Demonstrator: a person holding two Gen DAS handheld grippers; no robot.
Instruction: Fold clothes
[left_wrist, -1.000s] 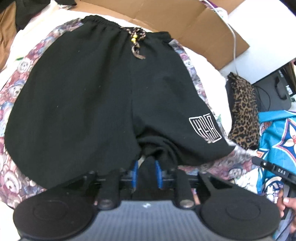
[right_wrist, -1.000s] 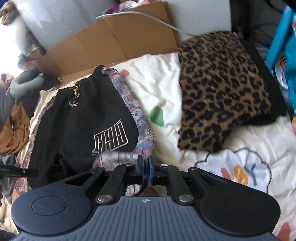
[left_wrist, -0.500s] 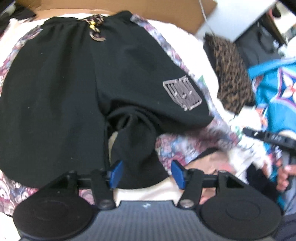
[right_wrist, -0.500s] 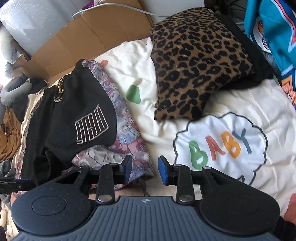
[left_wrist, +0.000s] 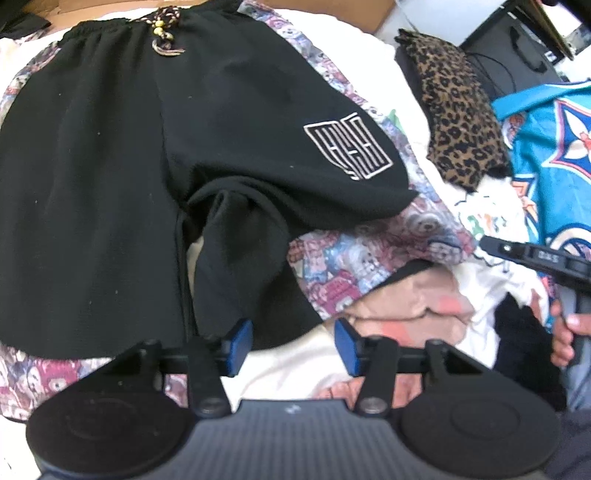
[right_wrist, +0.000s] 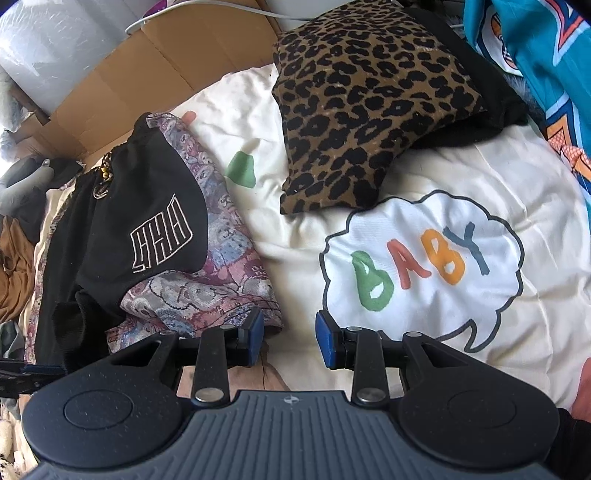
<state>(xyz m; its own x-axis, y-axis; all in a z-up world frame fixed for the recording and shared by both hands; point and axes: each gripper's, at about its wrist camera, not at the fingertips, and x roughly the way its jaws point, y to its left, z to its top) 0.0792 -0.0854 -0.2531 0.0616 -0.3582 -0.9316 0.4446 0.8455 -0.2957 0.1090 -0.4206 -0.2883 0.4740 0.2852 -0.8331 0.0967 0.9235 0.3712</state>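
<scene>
Black shorts (left_wrist: 110, 166) with a white square logo (left_wrist: 347, 147) and a beaded drawstring (left_wrist: 164, 33) lie flat on a bear-print cloth (left_wrist: 369, 258). The shorts' bunched crotch fabric trails down toward me. My left gripper (left_wrist: 291, 347) is open just below that fabric, with nothing between its blue pads. In the right wrist view the shorts (right_wrist: 122, 221) lie at the left on the patterned cloth (right_wrist: 207, 295). My right gripper (right_wrist: 290, 338) is open beside that cloth's corner, over the cream bedding, holding nothing.
A leopard-print folded garment (right_wrist: 362, 99) lies at the back on cream bedding with a "BABY" cloud print (right_wrist: 421, 266). Cardboard (right_wrist: 147, 62) lines the far side. A teal printed cloth (left_wrist: 554, 155) is at the right. A hand (left_wrist: 565, 332) holds the other gripper.
Both grippers were shut on cloth a second ago, the left on the shorts' crotch, the right on the patterned cloth's edge. Both have opened, let go and drawn back a little.
</scene>
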